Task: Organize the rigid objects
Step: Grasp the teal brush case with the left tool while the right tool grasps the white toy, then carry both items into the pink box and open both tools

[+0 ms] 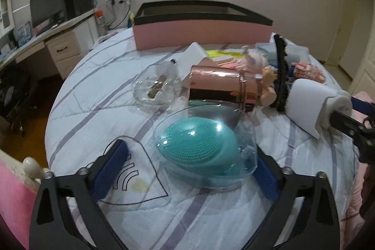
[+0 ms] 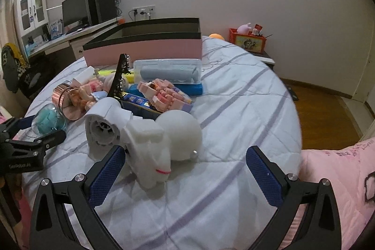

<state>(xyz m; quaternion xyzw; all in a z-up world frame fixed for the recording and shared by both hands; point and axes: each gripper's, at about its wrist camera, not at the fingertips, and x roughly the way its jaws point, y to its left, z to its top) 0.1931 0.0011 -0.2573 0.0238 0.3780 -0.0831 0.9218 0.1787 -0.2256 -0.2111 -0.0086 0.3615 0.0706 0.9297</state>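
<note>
A clear egg-shaped case with a teal brush inside [image 1: 204,147] lies on the quilt between the fingers of my left gripper [image 1: 189,151]. The jaws stand wide: the right pad sits close against the case, while the left pad [image 1: 110,170] is well apart from it. In the right wrist view a white plastic device with a round dome [image 2: 150,142] lies between the fingers of my right gripper [image 2: 186,151], close to the left pad, with a wide gap to the right pad [image 2: 264,177]. Neither gripper presses on anything.
A pink box with a black rim [image 1: 201,34] stands open at the far side of the bed. Before it lie a rose-gold tin [image 1: 218,86], a clear dish [image 1: 157,86], a doll [image 1: 267,79], pink blocks [image 2: 161,93] and a blue-grey case [image 2: 168,72]. A desk and the floor lie left of the quilt [image 1: 93,86].
</note>
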